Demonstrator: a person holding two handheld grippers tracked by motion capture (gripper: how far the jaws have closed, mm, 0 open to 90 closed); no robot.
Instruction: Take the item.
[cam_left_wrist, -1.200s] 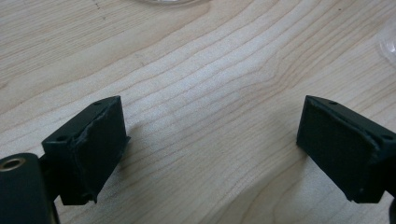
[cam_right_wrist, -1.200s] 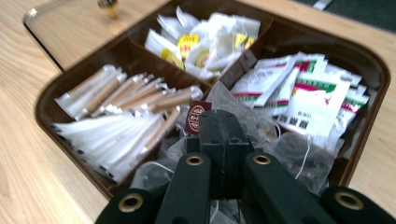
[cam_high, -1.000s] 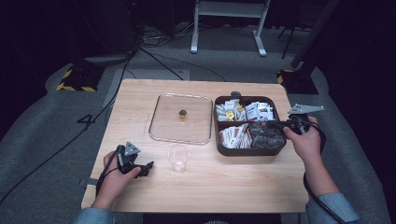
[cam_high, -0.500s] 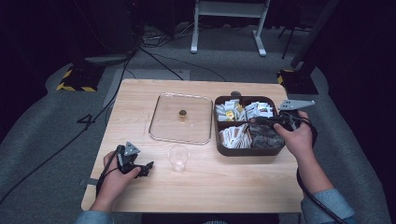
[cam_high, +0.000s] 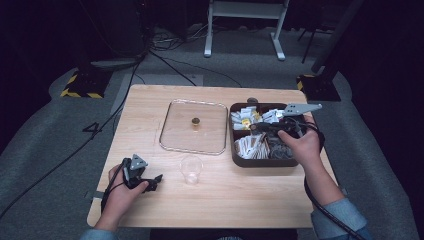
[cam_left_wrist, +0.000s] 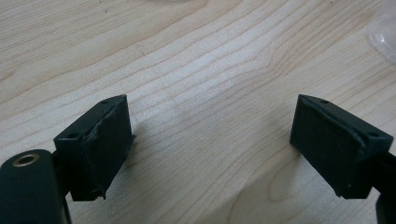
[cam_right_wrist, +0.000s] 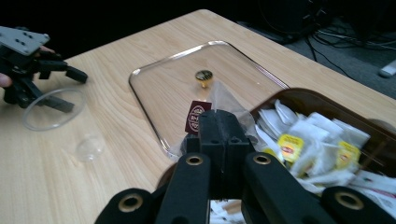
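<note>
Right gripper (cam_right_wrist: 219, 122) clamped on tea bag (cam_right_wrist: 211, 109).

Bare table (cam_high: 260, 195) along near edge; cup (cam_high: 190, 169) and lid (cam_high: 192, 126) block centre.

— What lies around the pale wood tabletop (cam_high: 150, 107)?
— Grey carpeted floor (cam_high: 45, 140), with a dark "4" mark (cam_high: 93, 129) just off the left edge.
— And farther back?
— A white metal stand (cam_high: 208, 40) on two splayed legs, with black cables (cam_high: 172, 72) tangled on the floor in front of it.
— Anything at the far corners?
— A yellow-and-black striped base (cam_high: 79, 86) on the left and another striped base (cam_high: 310, 82) on the right.
</note>
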